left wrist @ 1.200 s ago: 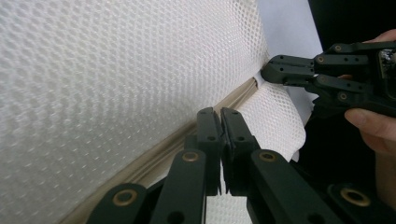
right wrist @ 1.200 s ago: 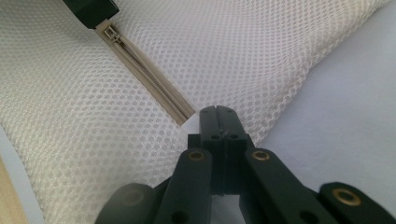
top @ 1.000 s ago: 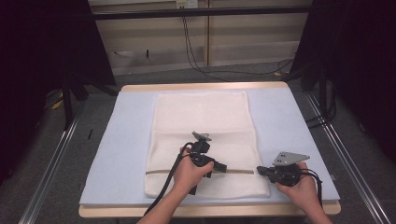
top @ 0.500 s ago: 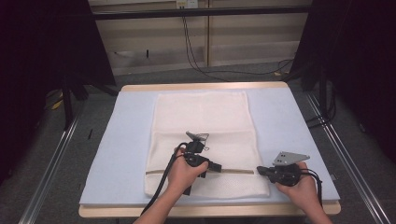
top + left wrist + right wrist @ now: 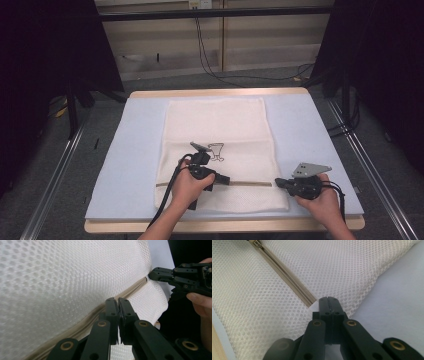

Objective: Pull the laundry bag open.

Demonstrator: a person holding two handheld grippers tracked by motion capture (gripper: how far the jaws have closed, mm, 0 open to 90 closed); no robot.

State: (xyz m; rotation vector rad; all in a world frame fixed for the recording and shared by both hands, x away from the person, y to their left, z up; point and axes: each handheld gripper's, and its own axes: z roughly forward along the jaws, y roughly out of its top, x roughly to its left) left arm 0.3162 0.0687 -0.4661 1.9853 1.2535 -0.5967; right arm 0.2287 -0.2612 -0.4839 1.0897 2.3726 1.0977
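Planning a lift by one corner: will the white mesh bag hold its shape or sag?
The mesh bag would probably sag: it lies flat as thin netting, and its edge already curls near the right gripper. It looks light. The zipper band may stay a bit straighter.

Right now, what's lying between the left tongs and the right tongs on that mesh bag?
In the high view, a stretch of the beige zipper and white mesh bag runs between the left tongs and right tongs; nothing else lies there.

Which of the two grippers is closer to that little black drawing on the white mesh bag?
Left. The left gripper sits just below the drawing mid-bag; the right gripper is off at the bag's right edge.
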